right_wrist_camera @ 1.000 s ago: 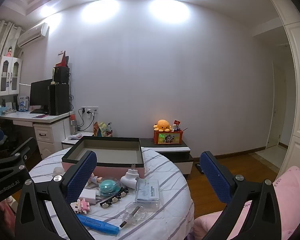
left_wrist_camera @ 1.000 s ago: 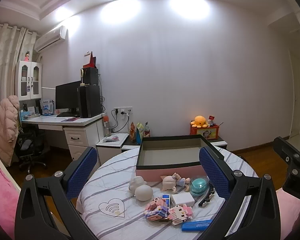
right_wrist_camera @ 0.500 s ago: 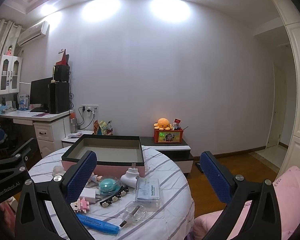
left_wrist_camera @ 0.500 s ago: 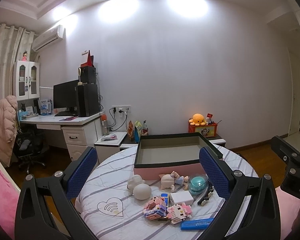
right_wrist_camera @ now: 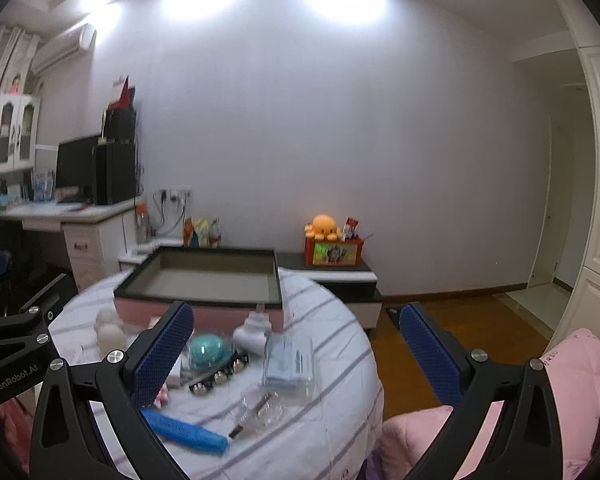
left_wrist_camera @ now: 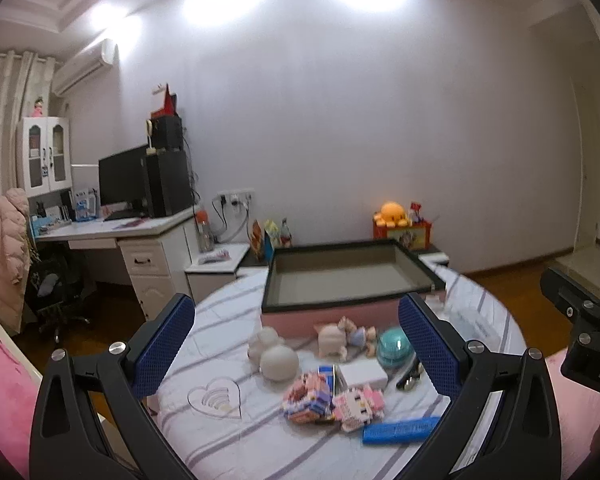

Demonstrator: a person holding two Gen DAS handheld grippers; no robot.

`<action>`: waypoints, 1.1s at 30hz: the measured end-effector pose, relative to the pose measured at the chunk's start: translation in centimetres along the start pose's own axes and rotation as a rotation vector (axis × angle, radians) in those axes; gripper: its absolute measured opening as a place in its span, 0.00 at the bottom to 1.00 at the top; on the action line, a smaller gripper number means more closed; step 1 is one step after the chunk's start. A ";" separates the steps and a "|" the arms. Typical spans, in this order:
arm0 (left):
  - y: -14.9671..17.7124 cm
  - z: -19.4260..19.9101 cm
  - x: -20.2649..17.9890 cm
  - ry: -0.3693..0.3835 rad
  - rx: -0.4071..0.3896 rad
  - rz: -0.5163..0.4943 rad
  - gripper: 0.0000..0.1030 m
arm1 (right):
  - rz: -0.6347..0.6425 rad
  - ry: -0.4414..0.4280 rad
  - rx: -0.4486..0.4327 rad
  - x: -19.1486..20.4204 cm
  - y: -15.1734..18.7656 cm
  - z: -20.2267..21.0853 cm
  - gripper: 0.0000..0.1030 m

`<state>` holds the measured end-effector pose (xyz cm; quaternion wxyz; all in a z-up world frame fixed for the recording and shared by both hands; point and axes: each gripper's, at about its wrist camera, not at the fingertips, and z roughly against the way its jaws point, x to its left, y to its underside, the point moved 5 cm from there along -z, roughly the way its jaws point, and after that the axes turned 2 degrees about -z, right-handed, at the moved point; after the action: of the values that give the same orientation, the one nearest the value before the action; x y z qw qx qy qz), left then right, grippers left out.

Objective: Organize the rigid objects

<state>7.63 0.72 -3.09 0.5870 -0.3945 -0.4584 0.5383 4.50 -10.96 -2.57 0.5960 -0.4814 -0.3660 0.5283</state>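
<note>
A pink box with a dark rim [left_wrist_camera: 350, 268] [right_wrist_camera: 204, 276] stands empty at the far side of a round striped table [left_wrist_camera: 228, 344] [right_wrist_camera: 332, 320]. In front of it lie small items: white round figures [left_wrist_camera: 278, 362], a doll figure [left_wrist_camera: 340, 336], a teal dome [left_wrist_camera: 394, 346] [right_wrist_camera: 206, 350], a white block [left_wrist_camera: 362, 374], pink brick figures [left_wrist_camera: 332, 398], a blue bar [left_wrist_camera: 400, 430] [right_wrist_camera: 184, 432], a clear case [right_wrist_camera: 290, 362]. My left gripper [left_wrist_camera: 300, 346] hovers open above the near items. My right gripper [right_wrist_camera: 296, 352] is open too, over the table's right half.
A desk with monitor [left_wrist_camera: 124, 180] and drawers stands at the left. A low cabinet with an orange plush [right_wrist_camera: 324, 228] sits behind the table. Pink bedding [right_wrist_camera: 572, 380] lies at the right, wooden floor [right_wrist_camera: 460, 320] beyond the table.
Both views have tilted down a little and drawn slightly closer to the table. Nothing on the table has moved, and both grippers stay open.
</note>
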 end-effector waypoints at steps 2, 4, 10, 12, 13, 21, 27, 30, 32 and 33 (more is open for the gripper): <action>1.1 -0.7 -0.3 0.005 0.037 -0.012 1.00 | 0.019 0.007 0.035 0.3 0.9 -0.7 1.00; 2.2 -1.5 -0.6 0.013 0.082 -0.020 1.00 | 0.041 0.006 0.084 0.7 2.1 -1.5 1.00; 5.3 -3.3 -0.8 0.020 0.193 -0.027 1.00 | 0.068 0.003 0.199 1.1 5.1 -3.6 1.00; 6.2 -3.5 -0.9 0.028 0.214 -0.027 1.00 | 0.071 0.003 0.225 1.2 5.9 -3.9 1.00; 6.6 -3.6 -1.0 0.035 0.224 -0.027 1.00 | 0.072 0.005 0.236 1.3 6.3 -4.0 1.00; 8.7 -4.6 -1.1 0.045 0.289 -0.040 1.00 | 0.092 0.010 0.313 1.6 8.5 -5.3 1.00; 8.2 -5.1 -1.1 0.057 0.287 -0.050 1.00 | 0.094 0.012 0.328 1.7 8.5 -6.3 1.00; 7.5 -5.9 -0.8 0.056 0.291 -0.040 1.00 | 0.090 0.022 0.335 1.4 8.2 -7.1 1.00; 7.0 -6.7 -0.5 0.044 0.291 -0.038 1.00 | 0.084 0.027 0.340 1.2 7.9 -7.8 1.00; 6.8 -7.3 -0.2 0.036 0.290 -0.038 1.00 | 0.082 0.030 0.343 1.0 7.7 -8.1 1.00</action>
<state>12.83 1.45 -11.54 0.6560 -0.3063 -0.3724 0.5806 10.22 -11.64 -12.27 0.6526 -0.3949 -0.2415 0.5998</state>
